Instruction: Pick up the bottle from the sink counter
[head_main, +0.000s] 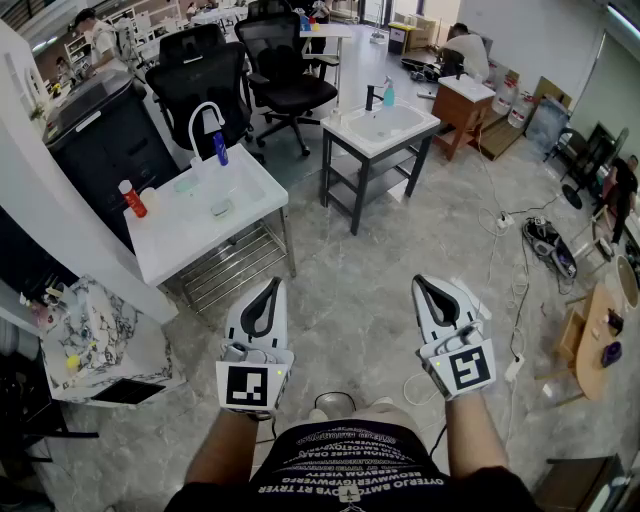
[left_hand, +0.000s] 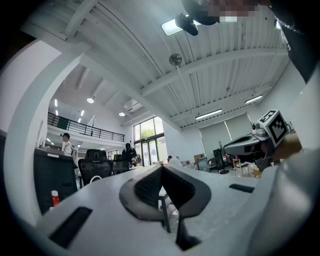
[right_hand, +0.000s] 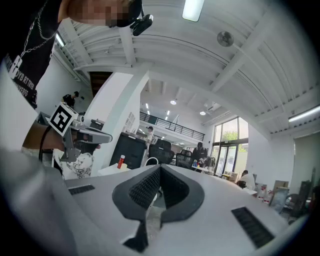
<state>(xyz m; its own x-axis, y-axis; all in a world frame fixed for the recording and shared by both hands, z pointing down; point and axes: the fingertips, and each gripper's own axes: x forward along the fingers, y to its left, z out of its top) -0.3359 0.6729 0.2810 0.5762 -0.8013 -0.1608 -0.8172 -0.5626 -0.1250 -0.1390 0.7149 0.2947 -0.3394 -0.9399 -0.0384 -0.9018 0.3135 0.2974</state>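
A white sink counter (head_main: 200, 235) stands at the left in the head view, some way ahead of both grippers. On its left end stands a red bottle (head_main: 132, 199) with a white cap, and a blue bottle (head_main: 220, 148) stands beside the white faucet (head_main: 205, 115). My left gripper (head_main: 272, 285) and right gripper (head_main: 420, 282) hang side by side over the floor, both shut and holding nothing. The left gripper view shows its jaws (left_hand: 161, 167) closed, with the red bottle (left_hand: 55, 198) small at far left. In the right gripper view the jaws (right_hand: 160, 167) are closed and the red bottle (right_hand: 120, 161) is far off.
A second sink counter (head_main: 425, 125) with a teal bottle (head_main: 388, 95) stands farther back at centre. Black office chairs (head_main: 205, 75) and a dark cabinet (head_main: 95, 130) stand behind the near counter. A marble-patterned stand (head_main: 100, 335) is at the left. Cables (head_main: 515, 300) lie on the floor at right.
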